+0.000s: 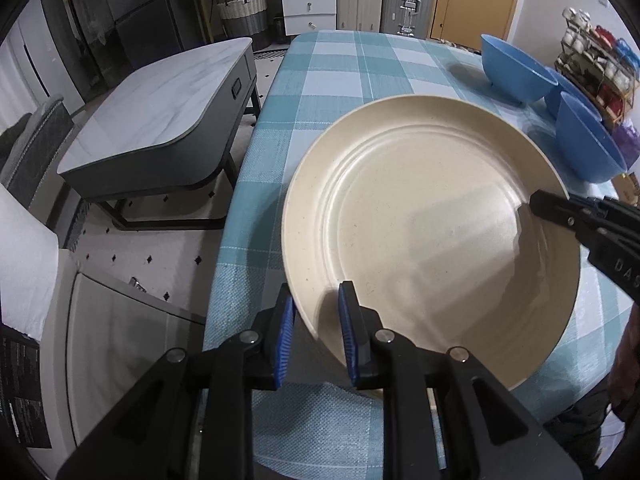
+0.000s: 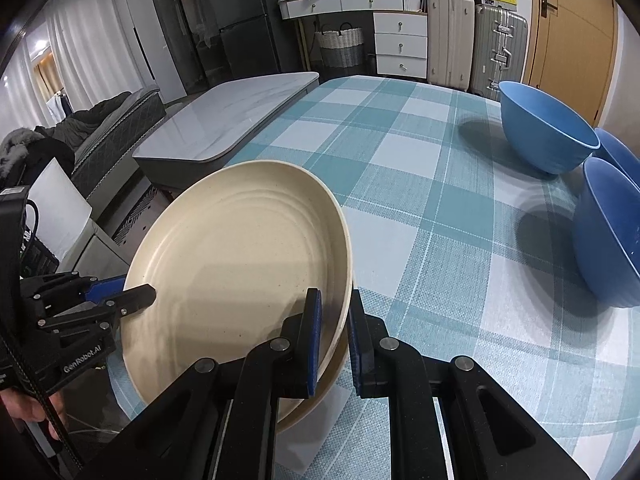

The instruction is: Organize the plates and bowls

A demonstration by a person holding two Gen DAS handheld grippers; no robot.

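Observation:
A large cream plate [image 1: 420, 220] [image 2: 240, 260] hangs tilted over the checked tablecloth, carried between both grippers. My right gripper [image 2: 334, 308] is shut on its right rim; in the left wrist view one of its fingers [image 1: 552, 210] lies over that rim. My left gripper [image 1: 316, 320] [image 2: 138, 286] has the opposite rim between its jaws, with a dark gap between the rim and the inner pad. Beneath the plate, the edge of a second cream plate [image 2: 320, 396] shows on the cloth. Three blue bowls [image 1: 516, 72] [image 1: 588, 144] [image 2: 548, 132] [image 2: 608, 240] stand at the right.
The table [image 1: 340, 80] [image 2: 420, 160] ends just left of the plate, with a low grey marble table [image 1: 160, 112] beyond the gap. A rack of jars [image 1: 596, 64] stands behind the bowls. Drawers, suitcases and a basket line the far wall.

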